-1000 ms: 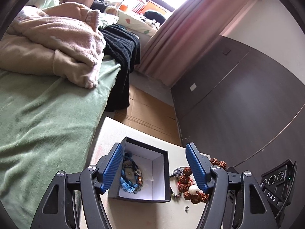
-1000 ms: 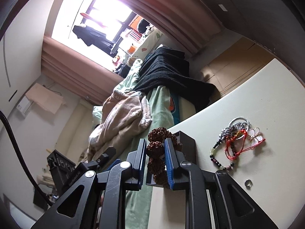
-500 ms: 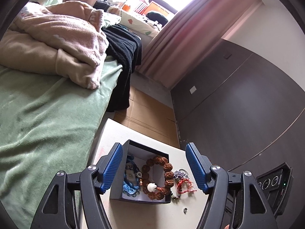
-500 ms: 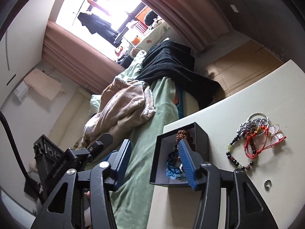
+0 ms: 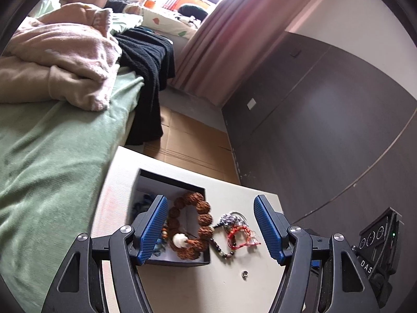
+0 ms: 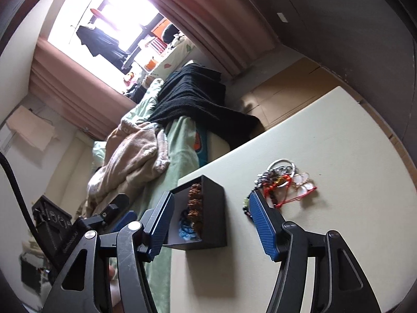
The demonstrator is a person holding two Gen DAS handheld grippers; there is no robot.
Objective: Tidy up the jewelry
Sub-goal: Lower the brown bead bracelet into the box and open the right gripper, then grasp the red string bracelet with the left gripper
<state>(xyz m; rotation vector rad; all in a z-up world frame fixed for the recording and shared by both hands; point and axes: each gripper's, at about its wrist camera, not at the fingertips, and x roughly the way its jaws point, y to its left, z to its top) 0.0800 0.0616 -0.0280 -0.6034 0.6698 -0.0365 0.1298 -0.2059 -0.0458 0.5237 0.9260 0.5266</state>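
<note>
A dark open box (image 5: 169,181) (image 6: 211,208) stands on the cream table (image 5: 208,287) (image 6: 325,143). Inside it lie a brown bead bracelet (image 5: 200,216) (image 6: 194,203) with a white bead (image 5: 180,240), and blue jewelry (image 6: 186,232). Right of the box lies a tangle of red string, silver and dark beads (image 5: 235,228) (image 6: 284,182). A small ring (image 5: 244,274) lies nearer me. My left gripper (image 5: 209,229) is open and empty over the box and pile. My right gripper (image 6: 209,224) is open and empty, straddling the box.
A bed with a green sheet (image 5: 39,156), a pink blanket (image 5: 60,52) and a black knit throw (image 5: 148,60) borders the table's left side. Dark wall panels (image 5: 325,130) and cardboard-covered floor (image 5: 192,140) lie beyond the table. The other gripper's body (image 5: 380,237) shows at the lower right.
My right gripper opened and released the brown bead bracelet into the box, then drew back. My left gripper stayed open, the view shifting slightly closer to the box.
</note>
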